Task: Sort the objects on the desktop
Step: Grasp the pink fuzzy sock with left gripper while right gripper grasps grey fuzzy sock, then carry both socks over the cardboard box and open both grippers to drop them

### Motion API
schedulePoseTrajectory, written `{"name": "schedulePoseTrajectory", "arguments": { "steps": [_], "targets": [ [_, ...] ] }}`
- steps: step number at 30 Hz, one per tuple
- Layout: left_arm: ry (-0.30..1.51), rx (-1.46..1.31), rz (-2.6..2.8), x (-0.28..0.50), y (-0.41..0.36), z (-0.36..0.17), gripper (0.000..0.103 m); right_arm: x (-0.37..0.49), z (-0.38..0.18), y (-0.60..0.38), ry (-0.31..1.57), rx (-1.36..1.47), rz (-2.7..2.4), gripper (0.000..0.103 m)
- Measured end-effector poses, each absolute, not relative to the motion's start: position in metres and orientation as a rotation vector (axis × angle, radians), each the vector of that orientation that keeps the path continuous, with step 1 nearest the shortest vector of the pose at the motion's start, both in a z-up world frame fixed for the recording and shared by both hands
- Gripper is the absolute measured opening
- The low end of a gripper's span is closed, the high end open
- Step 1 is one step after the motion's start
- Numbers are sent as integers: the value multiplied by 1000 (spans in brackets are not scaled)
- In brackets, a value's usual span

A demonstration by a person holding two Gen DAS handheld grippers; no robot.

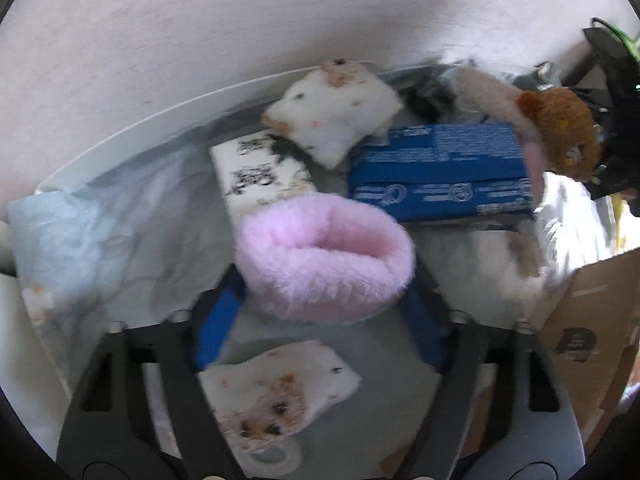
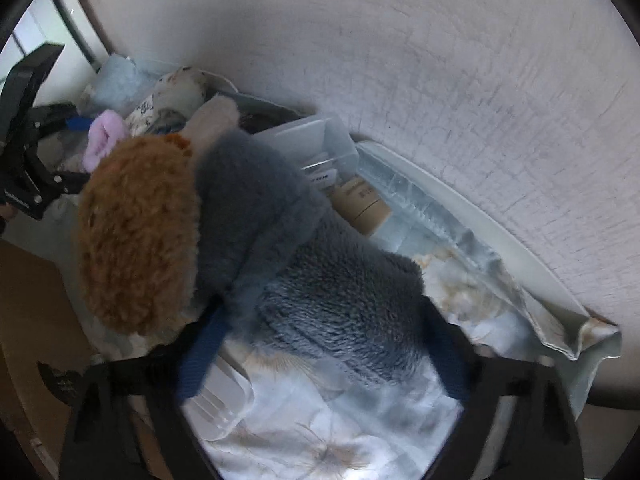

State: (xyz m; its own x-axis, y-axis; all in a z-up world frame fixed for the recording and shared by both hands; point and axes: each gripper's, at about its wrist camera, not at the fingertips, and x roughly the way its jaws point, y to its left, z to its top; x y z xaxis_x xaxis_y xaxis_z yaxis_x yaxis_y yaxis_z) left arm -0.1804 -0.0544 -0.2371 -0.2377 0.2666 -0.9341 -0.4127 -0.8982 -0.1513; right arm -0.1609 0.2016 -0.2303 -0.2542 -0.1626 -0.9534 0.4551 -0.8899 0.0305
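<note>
The left tongs (image 1: 324,276) are closed on a pink fluffy cuff (image 1: 325,258), which fills the centre of the left view and hides both tips; the blue fingers (image 1: 218,328) show only below it. The right tongs (image 2: 320,320) hold a grey plush toy (image 2: 304,240) with a curly brown head (image 2: 136,236) that hangs toward the left of that frame.

Judging from this, both loads are soft and furry, so the grip bites into pile rather than anything firm. The toy's head juts well outside the tongs and could swing or drag the body loose if the hand turns quickly. The cuff might squash flat and slip out. Both frames are blurred, so I cannot tell how deep either grip sits.

Beyond the cuff, the left view shows a blue carton (image 1: 440,172) at right of centre, a printed white box (image 1: 260,172) just left of it, and a small patterned pillow (image 1: 332,116) resting across their far ends. None of these is clear from the right view. A cardboard box (image 1: 592,320) stands at the lower right edge.

The right view alone shows a clear plastic container (image 2: 320,140) at upper centre with a tan tube (image 2: 364,204) lying just beside it, touching the toy's back. The floral cloth (image 2: 320,420) covers the bench under both.
</note>
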Motion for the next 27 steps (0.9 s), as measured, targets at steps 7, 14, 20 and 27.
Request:
{"name": "schedulePoseTrajectory", "arguments": {
  "steps": [7,14,20,27],
  "targets": [
    [83,-1619,2152,-181,-53,-235,26,-152,-216,216,384,1627,-2239,27],
    [73,-1603,2198,-177,-47,-223,24,-134,-205,232,353,1648,-2282,19],
    [88,-1556,2235,-164,-41,-191,24,-118,-181,259,337,1676,-2373,19],
    [132,-1484,2257,-144,-48,-142,24,-96,-136,285,340,1677,-2462,19]
  ]
}}
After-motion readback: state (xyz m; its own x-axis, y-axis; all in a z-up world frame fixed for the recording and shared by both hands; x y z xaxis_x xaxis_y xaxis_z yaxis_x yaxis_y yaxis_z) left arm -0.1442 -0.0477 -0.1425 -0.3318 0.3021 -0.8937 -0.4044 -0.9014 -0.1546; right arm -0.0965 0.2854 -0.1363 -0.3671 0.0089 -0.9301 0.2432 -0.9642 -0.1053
